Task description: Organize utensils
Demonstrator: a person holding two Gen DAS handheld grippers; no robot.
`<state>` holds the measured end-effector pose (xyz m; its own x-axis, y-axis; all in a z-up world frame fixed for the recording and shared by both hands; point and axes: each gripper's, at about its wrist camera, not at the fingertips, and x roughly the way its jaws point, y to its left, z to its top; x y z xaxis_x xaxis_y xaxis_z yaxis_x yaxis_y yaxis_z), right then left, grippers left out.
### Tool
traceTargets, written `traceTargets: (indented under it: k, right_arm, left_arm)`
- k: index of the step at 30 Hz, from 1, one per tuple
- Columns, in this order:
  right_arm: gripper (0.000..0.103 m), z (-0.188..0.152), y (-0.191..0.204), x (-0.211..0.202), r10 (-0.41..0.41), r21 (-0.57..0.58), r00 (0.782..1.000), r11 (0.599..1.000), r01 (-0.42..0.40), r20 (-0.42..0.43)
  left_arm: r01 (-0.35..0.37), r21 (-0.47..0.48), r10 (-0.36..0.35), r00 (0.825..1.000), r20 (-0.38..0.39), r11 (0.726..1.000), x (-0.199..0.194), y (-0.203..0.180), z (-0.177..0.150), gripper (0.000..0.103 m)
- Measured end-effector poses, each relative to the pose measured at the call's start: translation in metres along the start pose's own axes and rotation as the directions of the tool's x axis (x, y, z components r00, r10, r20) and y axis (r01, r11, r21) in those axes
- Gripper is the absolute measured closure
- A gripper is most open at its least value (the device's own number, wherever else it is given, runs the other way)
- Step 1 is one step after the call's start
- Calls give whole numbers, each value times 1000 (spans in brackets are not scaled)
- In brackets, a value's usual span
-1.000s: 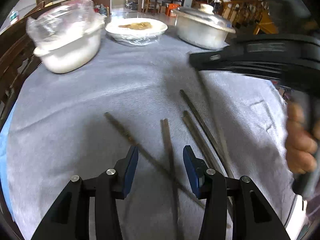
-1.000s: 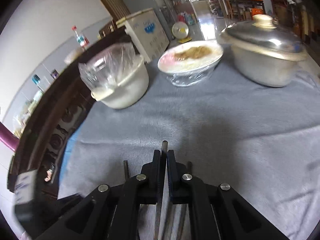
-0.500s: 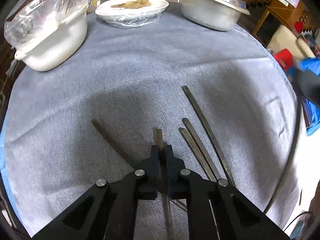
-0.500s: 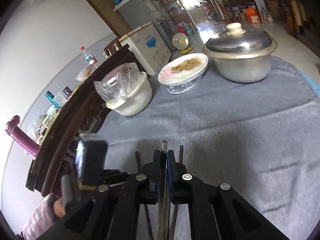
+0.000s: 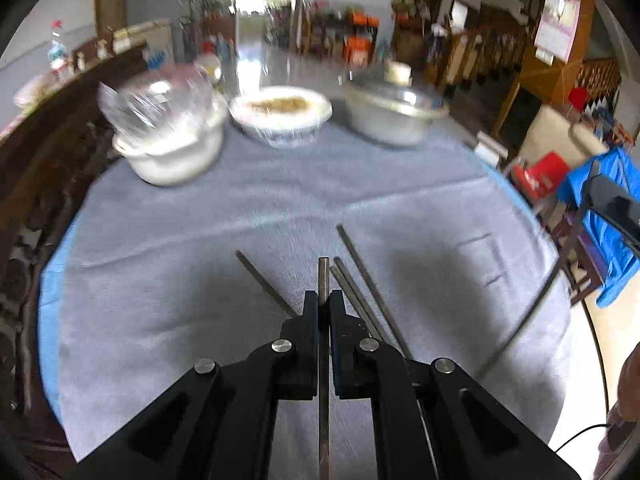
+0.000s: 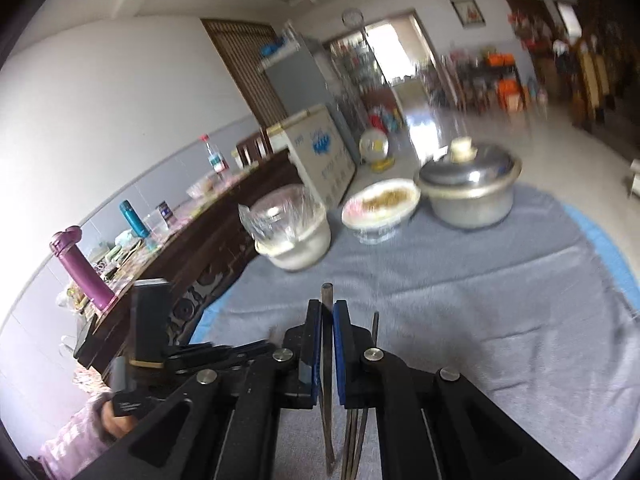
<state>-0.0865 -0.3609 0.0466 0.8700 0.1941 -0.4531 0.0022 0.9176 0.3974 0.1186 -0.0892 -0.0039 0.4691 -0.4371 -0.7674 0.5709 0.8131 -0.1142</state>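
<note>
Blurred bowls (image 5: 172, 140); chopstick ends cropped

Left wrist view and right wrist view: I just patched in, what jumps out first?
Each gripper has its jaws shut on one dark metal chopstick: the left gripper holds a chopstick lifted off the table, and the right gripper holds another chopstick. More loose chopsticks lie fanned on the grey tablecloth just ahead. At the far edge stand a plastic-wrapped white bowl, a wrapped dish of food and a lidded metal pot.
</note>
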Motion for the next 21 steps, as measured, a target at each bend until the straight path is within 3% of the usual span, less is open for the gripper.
traceTargets:
  k: [7,12,21]
  right_arm:
    - [96,-13,28,-55,-46,-26,987,998,50,156]
    - [96,-15,44,-86,-64,-25,969,997,72,238]
    - [96,-6,73,-142,-65,-77,930,992,100,361]
  left_arm:
    - [-32,-31,37,979,201,999,-82,-17,-22,98]
    - [-35,-51,49,947,317,998,-132,-27,-28,98]
    - [-13,-66,42,889,457,998,-198,-39,-23,98]
